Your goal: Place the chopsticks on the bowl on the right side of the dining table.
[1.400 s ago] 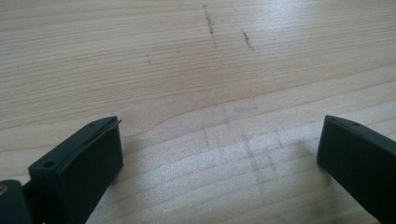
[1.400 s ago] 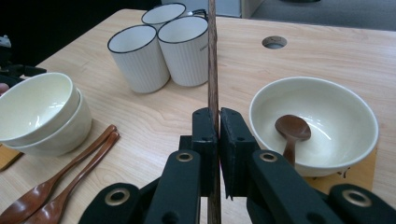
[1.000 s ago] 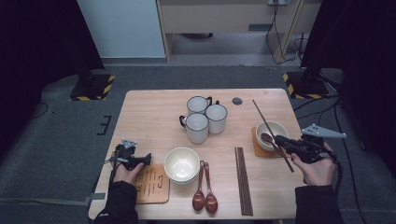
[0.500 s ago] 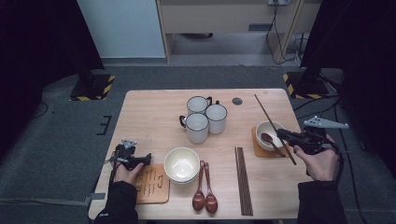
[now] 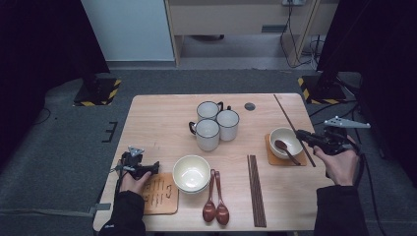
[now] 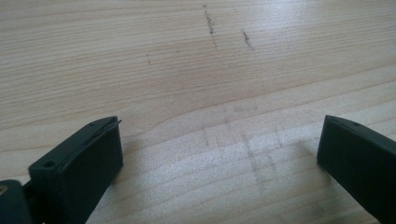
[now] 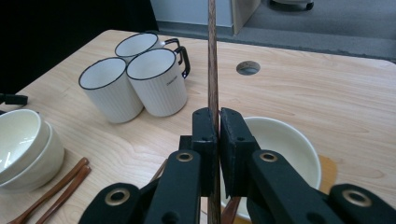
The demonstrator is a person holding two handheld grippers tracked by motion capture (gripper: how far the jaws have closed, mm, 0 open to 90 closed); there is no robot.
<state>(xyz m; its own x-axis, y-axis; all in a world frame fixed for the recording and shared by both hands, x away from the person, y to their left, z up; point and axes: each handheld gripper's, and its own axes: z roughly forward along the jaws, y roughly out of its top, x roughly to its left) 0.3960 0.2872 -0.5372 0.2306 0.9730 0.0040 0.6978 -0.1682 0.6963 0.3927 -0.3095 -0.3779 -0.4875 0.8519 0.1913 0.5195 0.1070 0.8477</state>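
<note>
The chopstick (image 7: 212, 60), pinched mid-length between the closed jaws of your right gripper (image 7: 218, 135), hangs over the bowl (image 5: 286, 140) on the right-hand coaster (image 5: 273, 158); light, stiff and likely slick, it may pivot, so grip near its middle. Your left gripper (image 6: 219, 154) rests with jaws apart, holding nothing. Count three mugs (image 5: 216, 124), a stack of two bowls (image 5: 191, 173), two spoons (image 5: 215, 206) beside it, one spoon (image 5: 286, 150) in the bowl, and a bundle of chopsticks (image 5: 255, 189) too tightly packed to count

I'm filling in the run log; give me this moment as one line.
right gripper: jaws shut on chopstick | over bowl | left gripper: open, idle
</note>
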